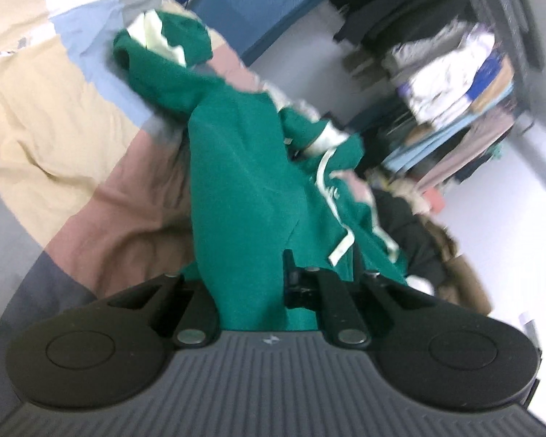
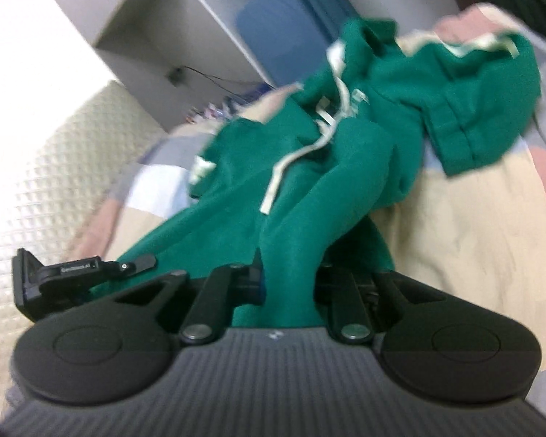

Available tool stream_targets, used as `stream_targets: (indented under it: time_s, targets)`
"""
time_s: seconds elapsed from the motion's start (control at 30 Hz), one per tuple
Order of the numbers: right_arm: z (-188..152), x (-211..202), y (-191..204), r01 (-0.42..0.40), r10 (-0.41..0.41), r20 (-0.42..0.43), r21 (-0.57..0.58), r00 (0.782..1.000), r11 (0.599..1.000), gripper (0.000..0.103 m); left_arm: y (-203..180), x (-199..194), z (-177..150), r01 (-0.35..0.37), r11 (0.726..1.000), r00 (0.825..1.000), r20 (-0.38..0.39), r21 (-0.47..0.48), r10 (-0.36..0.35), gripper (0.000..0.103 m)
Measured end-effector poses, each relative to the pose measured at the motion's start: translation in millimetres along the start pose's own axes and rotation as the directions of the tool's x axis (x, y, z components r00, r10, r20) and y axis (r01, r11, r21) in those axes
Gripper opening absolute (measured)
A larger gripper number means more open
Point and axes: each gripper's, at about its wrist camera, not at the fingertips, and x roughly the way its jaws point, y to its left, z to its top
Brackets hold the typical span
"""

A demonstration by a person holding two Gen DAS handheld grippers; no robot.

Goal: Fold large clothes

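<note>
A green hoodie (image 1: pixel 236 182) with cream trim and drawstrings hangs bunched above a patchwork bed cover (image 1: pixel 54 116). My left gripper (image 1: pixel 251 284) is shut on a fold of the hoodie, which drapes over its fingers and hides the tips. In the right wrist view the hoodie (image 2: pixel 309 167) stretches away from me, its cream drawstring (image 2: pixel 291 160) dangling and a ribbed hem (image 2: pixel 455 138) at the right. My right gripper (image 2: pixel 287 284) is shut on another fold of the green fabric. The other gripper's black body (image 2: pixel 54 276) shows at the left.
The bed cover (image 2: pixel 455 236) has beige, pink, grey and blue patches. A rack of folded and hanging clothes (image 1: pixel 447 83) stands at the right. A blue panel (image 1: pixel 251 3) and a white quilted surface (image 2: pixel 54 182) border the bed. Dark clothes (image 1: pixel 418 240) lie beside it.
</note>
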Motion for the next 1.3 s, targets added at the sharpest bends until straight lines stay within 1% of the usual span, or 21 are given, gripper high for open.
stream_targets:
  time_s: [0.1, 0.17, 0.23, 0.3, 0.33, 0.43, 0.53, 0.6, 0.67, 0.7, 0.73, 0.77, 0.8, 0.83, 0.87, 0.9, 0.93, 1.03, 1.13, 1.2, 1.3]
  targets:
    - [4, -18, 15, -0.011, 0.012, 0.021, -0.029, 1.000, 1.000, 0.017, 4, -15, 3, 0.000, 0.999, 1.000, -0.003, -0.035, 0.000, 0.011]
    - [4, -22, 17, 0.000, 0.000, 0.009, -0.014, 1.000, 1.000, 0.017, 9, -16, 2, -0.038, 0.998, 0.999, -0.030, -0.055, 0.037, 0.011]
    - [-1, -14, 15, 0.032, -0.031, -0.042, 0.021, 0.999, 0.999, 0.018, 16, -8, -4, -0.107, 0.993, 0.991, -0.085, -0.054, 0.102, 0.011]
    - [-10, -1, 12, 0.093, -0.088, -0.120, 0.037, 0.989, 0.995, 0.018, 22, 4, -10, -0.184, 0.983, 0.975, -0.131, -0.030, 0.178, 0.011]
    - [-16, 6, 10, 0.121, -0.117, -0.157, 0.020, 0.981, 0.992, 0.018, 25, 13, -14, -0.230, 0.973, 0.961, -0.159, -0.019, 0.224, 0.011]
    - [-32, 32, -2, 0.195, -0.184, -0.248, 0.021, 0.951, 0.981, 0.019, 37, 35, -20, -0.322, 0.947, 0.924, -0.219, -0.001, 0.314, 0.012]
    - [-38, 50, -12, 0.233, -0.209, -0.297, 0.050, 0.932, 0.971, 0.019, 39, 48, -26, -0.372, 0.928, 0.897, -0.246, 0.027, 0.367, 0.012]
    - [-39, 52, -13, 0.242, -0.218, -0.304, 0.044, 0.928, 0.969, 0.021, 35, 51, -27, -0.383, 0.922, 0.890, -0.244, 0.055, 0.385, 0.012]
    - [-36, 50, -11, 0.242, -0.221, -0.300, 0.037, 0.928, 0.969, 0.023, 32, 50, -26, -0.378, 0.924, 0.893, -0.239, 0.057, 0.381, 0.012]
    - [-36, 47, -9, 0.244, -0.223, -0.295, 0.038, 0.929, 0.969, 0.027, 29, 47, -24, -0.379, 0.924, 0.895, -0.231, 0.058, 0.382, 0.015]
    - [-34, 43, -7, 0.253, -0.231, -0.290, 0.038, 0.929, 0.967, 0.029, 27, 44, -24, -0.382, 0.922, 0.893, -0.230, 0.064, 0.386, 0.021]
    - [-33, 41, -7, 0.261, -0.240, -0.285, 0.036, 0.928, 0.965, 0.032, 23, 38, -23, -0.385, 0.920, 0.889, -0.238, 0.073, 0.391, 0.044]
    - [-31, 38, -7, 0.272, -0.250, -0.277, 0.040, 0.928, 0.962, 0.041, 18, 35, -21, -0.384, 0.920, 0.890, -0.233, 0.078, 0.391, 0.068]
    - [-29, 34, -8, 0.286, -0.263, -0.262, 0.051, 0.929, 0.957, 0.048, 12, 29, -18, -0.379, 0.921, 0.899, -0.201, 0.087, 0.388, 0.072]
    - [-26, 28, -10, 0.294, -0.272, -0.238, 0.063, 0.932, 0.954, 0.062, 6, 25, -15, -0.380, 0.919, 0.903, -0.173, 0.103, 0.393, 0.073]
    - [-25, 21, -11, 0.301, -0.280, -0.210, 0.077, 0.937, 0.950, 0.070, -3, 18, -12, -0.389, 0.911, 0.903, -0.138, 0.137, 0.406, 0.073]
    - [-22, 14, -14, 0.312, -0.292, -0.181, 0.096, 0.939, 0.945, 0.072, -12, 13, -9, -0.394, 0.904, 0.905, -0.101, 0.167, 0.413, 0.073]
    - [-6, 1, -20, 0.334, -0.323, -0.112, 0.106, 0.940, 0.937, 0.073, -34, 2, -8, -0.372, 0.900, 0.923, -0.016, 0.226, 0.385, 0.073]
    - [14, -4, -25, 0.366, -0.362, -0.055, 0.078, 0.931, 0.927, 0.073, -48, 5, -9, -0.324, 0.913, 0.943, 0.013, 0.247, 0.332, 0.073]
    - [30, -2, -32, 0.365, -0.364, -0.030, 0.081, 0.931, 0.927, 0.073, -54, 11, -10, -0.305, 0.915, 0.950, 0.020, 0.266, 0.311, 0.073]
    - [51, 7, -43, 0.387, -0.389, 0.009, 0.064, 0.921, 0.920, 0.073, -59, 27, -12, -0.308, 0.898, 0.949, 0.038, 0.314, 0.313, 0.073]
